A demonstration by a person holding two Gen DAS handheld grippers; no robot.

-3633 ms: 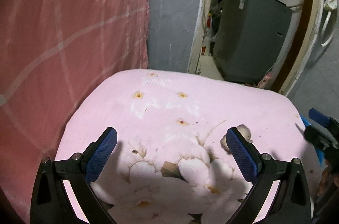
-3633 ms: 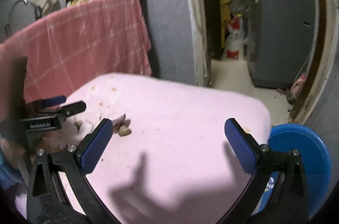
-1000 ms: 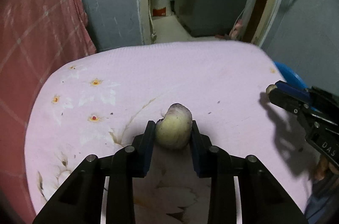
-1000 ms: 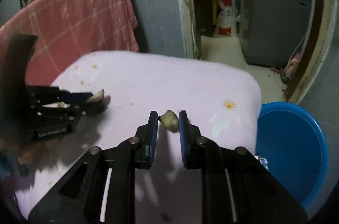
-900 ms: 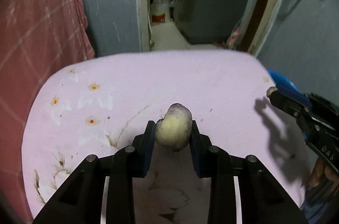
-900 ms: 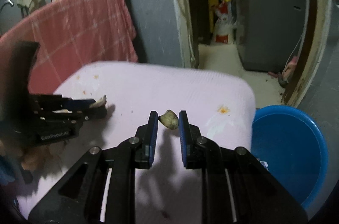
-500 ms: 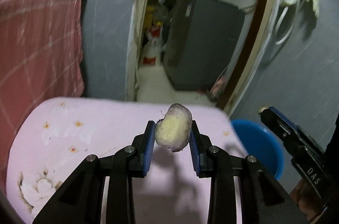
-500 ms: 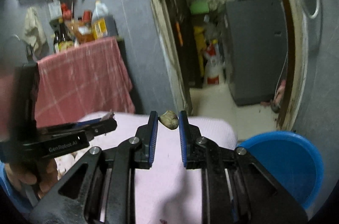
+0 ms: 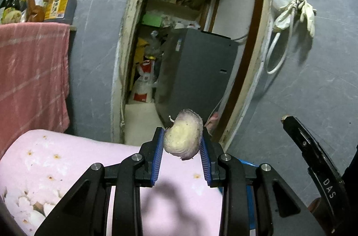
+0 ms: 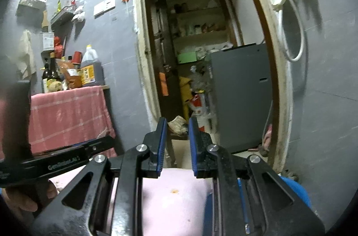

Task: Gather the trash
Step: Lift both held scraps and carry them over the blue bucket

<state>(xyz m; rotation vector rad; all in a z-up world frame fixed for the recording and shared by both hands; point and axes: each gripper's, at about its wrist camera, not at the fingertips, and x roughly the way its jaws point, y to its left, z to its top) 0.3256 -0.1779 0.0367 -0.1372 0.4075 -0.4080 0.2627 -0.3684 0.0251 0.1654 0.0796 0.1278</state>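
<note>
The shell (image 9: 183,137) is pale and creamy with a faint purple rim, rounded and ridged. It sits pinched between the blue pads of the left gripper (image 9: 181,152), lifted above the pink table (image 9: 67,160). The right gripper (image 10: 177,142) is nearly closed on a smaller brownish scrap (image 10: 178,123), also raised over the table. A blue basin (image 10: 295,189) shows beside the table's far corner, below the doorway (image 10: 201,34).
</note>
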